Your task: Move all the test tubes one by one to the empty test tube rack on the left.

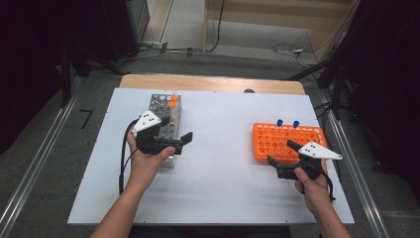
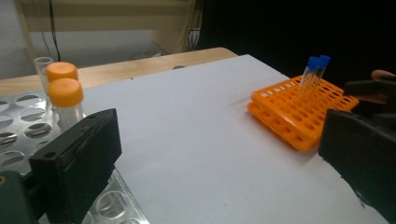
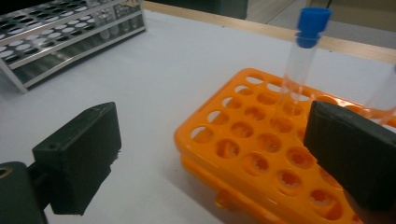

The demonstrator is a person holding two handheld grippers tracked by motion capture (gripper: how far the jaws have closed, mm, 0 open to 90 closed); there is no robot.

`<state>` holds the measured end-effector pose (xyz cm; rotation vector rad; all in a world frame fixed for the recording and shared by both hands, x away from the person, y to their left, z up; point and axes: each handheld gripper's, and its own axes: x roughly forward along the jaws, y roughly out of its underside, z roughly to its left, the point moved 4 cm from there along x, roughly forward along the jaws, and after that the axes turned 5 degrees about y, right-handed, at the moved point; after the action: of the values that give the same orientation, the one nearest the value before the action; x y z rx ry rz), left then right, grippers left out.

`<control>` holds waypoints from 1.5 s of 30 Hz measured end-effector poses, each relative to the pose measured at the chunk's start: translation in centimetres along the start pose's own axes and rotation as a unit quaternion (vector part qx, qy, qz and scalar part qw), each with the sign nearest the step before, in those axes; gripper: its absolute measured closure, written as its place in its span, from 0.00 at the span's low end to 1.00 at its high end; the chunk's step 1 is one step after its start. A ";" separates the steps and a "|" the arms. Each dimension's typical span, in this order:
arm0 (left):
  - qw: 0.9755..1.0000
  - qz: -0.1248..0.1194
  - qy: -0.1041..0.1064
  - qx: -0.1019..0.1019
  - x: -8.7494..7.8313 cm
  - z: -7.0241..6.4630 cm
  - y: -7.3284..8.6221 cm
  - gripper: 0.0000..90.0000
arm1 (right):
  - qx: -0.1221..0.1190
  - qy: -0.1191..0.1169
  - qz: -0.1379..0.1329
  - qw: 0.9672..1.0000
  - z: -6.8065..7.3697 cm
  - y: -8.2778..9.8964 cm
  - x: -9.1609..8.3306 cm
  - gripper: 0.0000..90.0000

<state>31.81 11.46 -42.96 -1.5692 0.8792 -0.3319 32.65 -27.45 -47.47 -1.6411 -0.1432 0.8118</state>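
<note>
A grey metal tube rack [image 1: 159, 103] stands at the left of the white table and holds two orange-capped tubes [image 1: 173, 101]. My left gripper [image 1: 174, 133] hovers at its near right side, open, with nothing between the jaws. In the left gripper view the orange-capped tubes [image 2: 65, 93] rise just behind the left jaw of this gripper [image 2: 219, 158]. An orange rack [image 1: 289, 141] at the right carries two blue-capped tubes [image 1: 280, 122]. My right gripper [image 1: 282, 152] sits at its near edge, open. In the right gripper view the jaws of that gripper [image 3: 217, 154] straddle the orange rack [image 3: 261, 154], and a blue-capped tube [image 3: 303, 46] stands beyond.
The white sheet [image 1: 223, 148] covers a wooden table whose far edge [image 1: 213, 83] shows. A clear uncapped tube [image 2: 43, 65] stands behind the orange caps. Metal rails [image 1: 34, 163] run along both sides. Cables lie on the floor beyond the table.
</note>
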 end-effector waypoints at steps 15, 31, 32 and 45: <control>1.000 0.003 0.026 0.011 -0.3 -3.3 2.1 0.00 | 0.043 0.088 0.010 0.995 -4.7 -0.3 1.3 0.11; 1.000 0.011 0.027 0.004 -0.2 -3.3 2.8 0.00 | 0.101 0.133 0.030 0.985 -6.9 0.7 4.0 0.61; 1.000 0.010 0.026 0.002 -0.2 -3.3 2.9 0.00 | 0.100 0.132 0.031 0.986 -6.9 0.7 4.1 0.62; 1.000 0.010 0.023 0.002 -0.3 -3.2 3.0 0.00 | 0.077 0.131 0.022 0.988 -6.5 1.1 4.5 0.83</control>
<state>28.45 9.44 -44.96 -1.5538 0.9290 -0.3565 39.37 -30.78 -50.27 -1.5918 0.1382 0.6171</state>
